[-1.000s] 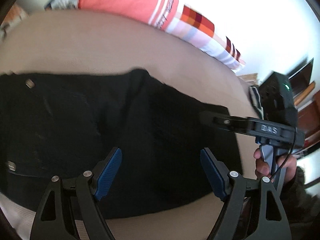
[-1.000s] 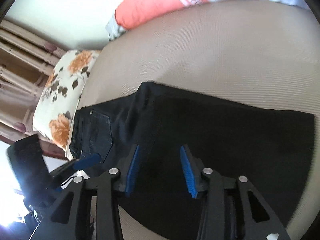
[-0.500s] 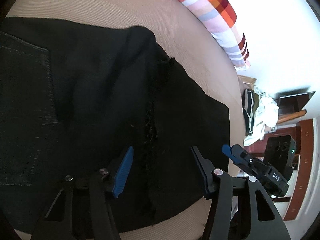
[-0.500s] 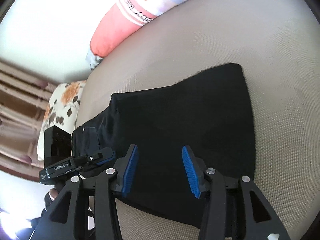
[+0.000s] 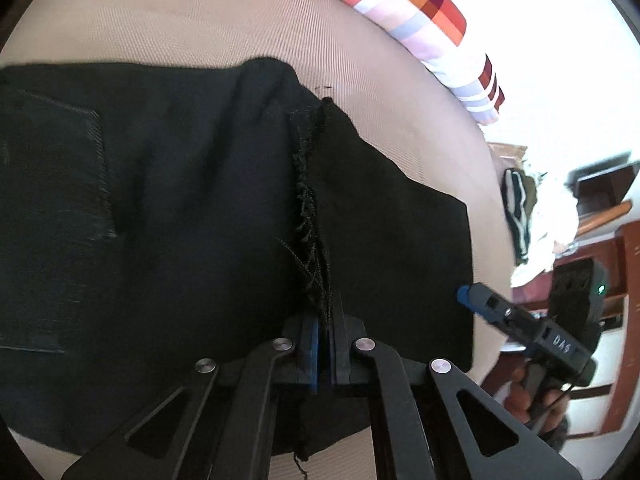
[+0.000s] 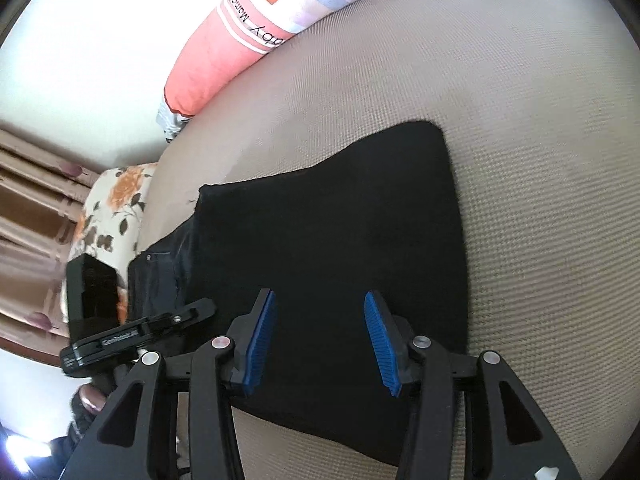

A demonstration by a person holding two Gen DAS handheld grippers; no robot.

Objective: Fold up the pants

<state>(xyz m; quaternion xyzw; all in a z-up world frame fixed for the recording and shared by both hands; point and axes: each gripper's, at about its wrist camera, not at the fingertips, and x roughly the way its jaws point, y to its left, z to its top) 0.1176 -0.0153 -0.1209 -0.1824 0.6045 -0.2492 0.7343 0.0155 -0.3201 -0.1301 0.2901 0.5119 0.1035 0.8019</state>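
The frayed hem of the black denim pants (image 5: 312,216) is clamped by the left gripper (image 5: 323,320); the right gripper (image 6: 320,340), jaws apart, should be closed on the same edge before lifting.

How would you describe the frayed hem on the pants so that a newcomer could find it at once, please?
Start at the beige bed cover and find the black pants lying flat on it. Running across their middle is the frayed hem, pinched at its near end by the left gripper. Its loose ragged threads set it apart from the smooth cloth on both sides.
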